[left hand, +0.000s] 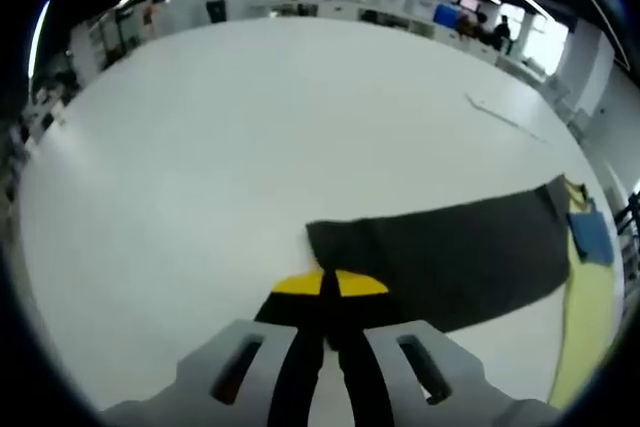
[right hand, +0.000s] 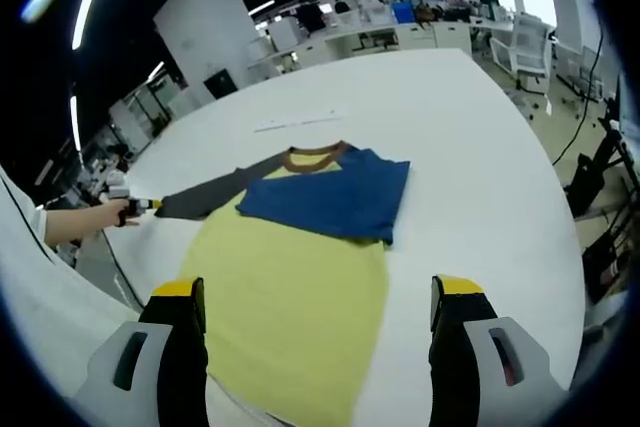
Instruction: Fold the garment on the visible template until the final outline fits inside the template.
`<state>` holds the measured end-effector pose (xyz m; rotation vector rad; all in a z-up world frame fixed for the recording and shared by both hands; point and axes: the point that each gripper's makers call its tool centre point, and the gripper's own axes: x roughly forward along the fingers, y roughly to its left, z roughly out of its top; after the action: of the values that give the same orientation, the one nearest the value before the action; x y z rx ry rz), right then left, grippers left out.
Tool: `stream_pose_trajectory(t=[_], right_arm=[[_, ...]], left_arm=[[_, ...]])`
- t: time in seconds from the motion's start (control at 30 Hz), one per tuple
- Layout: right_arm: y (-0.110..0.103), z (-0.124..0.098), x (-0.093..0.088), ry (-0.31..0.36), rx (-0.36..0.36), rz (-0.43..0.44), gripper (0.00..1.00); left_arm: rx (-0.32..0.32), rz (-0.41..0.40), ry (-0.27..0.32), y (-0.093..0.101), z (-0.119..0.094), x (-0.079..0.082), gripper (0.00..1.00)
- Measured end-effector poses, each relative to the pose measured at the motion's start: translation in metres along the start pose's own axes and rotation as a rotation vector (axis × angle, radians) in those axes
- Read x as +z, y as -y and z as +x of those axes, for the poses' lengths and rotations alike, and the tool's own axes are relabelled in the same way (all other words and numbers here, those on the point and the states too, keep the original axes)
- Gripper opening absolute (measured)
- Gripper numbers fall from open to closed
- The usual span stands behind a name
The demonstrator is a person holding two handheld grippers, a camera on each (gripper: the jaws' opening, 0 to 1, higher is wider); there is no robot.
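Left gripper [left hand: 330, 297] is clamped on the dark sleeve [left hand: 450, 257] end; right gripper [right hand: 318, 319] hangs with jaws wide apart above the yellow garment [right hand: 290, 297] (blue sleeve [right hand: 330, 197] folded across its chest) lying on the white table [right hand: 470, 147].

No writing can be read in either view — no label, brand, number or sign. The shirt [right hand: 300, 247] bears plain colour blocks with no print or tag that shows, and its dark sleeve [left hand: 450, 257] is bare too. The tabletop [left hand: 250, 147] carries no markings that can be made out. The screens and boxes in the far office are too small and blurred to read — only patches of colour.
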<state>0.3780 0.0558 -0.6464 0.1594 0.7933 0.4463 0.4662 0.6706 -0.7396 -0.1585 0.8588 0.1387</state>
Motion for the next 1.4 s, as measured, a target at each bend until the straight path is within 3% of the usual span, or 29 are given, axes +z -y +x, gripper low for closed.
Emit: stream_pose_trajectory(t=[0.43, 0.57, 0.8, 1.4], right_arm=[[0.001, 0.001, 0.001, -0.003, 0.021, -0.02, 0.93], [0.004, -0.002, 0.001, 0.001, 0.026, -0.021, 0.93], [0.01, -0.006, -0.001, 0.006, 0.032, -0.014, 0.93], [0.011, -0.013, -0.012, 0.016, 0.052, 0.003, 0.92]], left_arm=[[-0.089, -0.059, 0.098, 0.045, -0.024, 0.018, 0.0], [-0.136, -0.102, 0.133, 0.066, -0.034, 0.026, 0.0], [-0.215, -0.109, 0.173, 0.096, -0.044, 0.037, 0.0], [-0.367, -0.099, 0.224, 0.187, -0.08, 0.052, 0.0]])
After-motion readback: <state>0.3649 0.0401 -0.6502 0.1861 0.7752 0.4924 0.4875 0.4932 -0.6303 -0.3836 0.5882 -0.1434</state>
